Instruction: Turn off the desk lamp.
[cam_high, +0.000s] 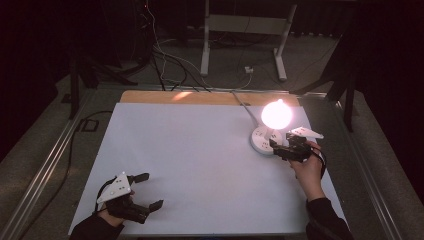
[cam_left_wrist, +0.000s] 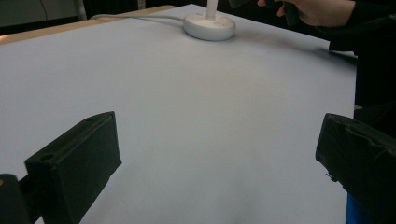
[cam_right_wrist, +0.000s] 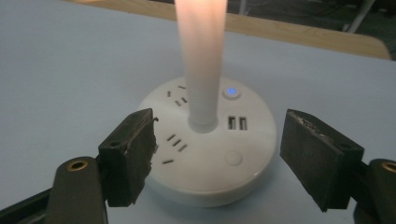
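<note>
A round white plastic power-strip base (cam_high: 261, 141) with socket slots, two USB ports and a small glowing blue button (cam_right_wrist: 231, 92) sits on the pale grey tabletop (cam_high: 200, 165), toward its far right part. A white stem rises from the middle of this base and carries a lit, glowing bulb (cam_high: 276, 114), and a white cable (cam_high: 244, 107) runs from the base toward the far wooden edge of the tabletop. The right gripper (cam_high: 284, 149), held in a hand (cam_high: 308, 168) with a dark sleeve, sits just beside the base on its near right side. In the right gripper view its two black fingers (cam_right_wrist: 128, 156) stand wide apart on either side of the base, holding nothing; whether they touch the base's rim I cannot tell. The left gripper (cam_high: 150, 190), with its grey three-cornered plate (cam_high: 116, 187) on top, hangs over the near left corner of the tabletop, well apart from the base. Its fingers (cam_left_wrist: 77, 163) are also spread wide with bare tabletop between them, pointing across toward the base (cam_left_wrist: 208, 25) seen far off in the left gripper view.
</note>
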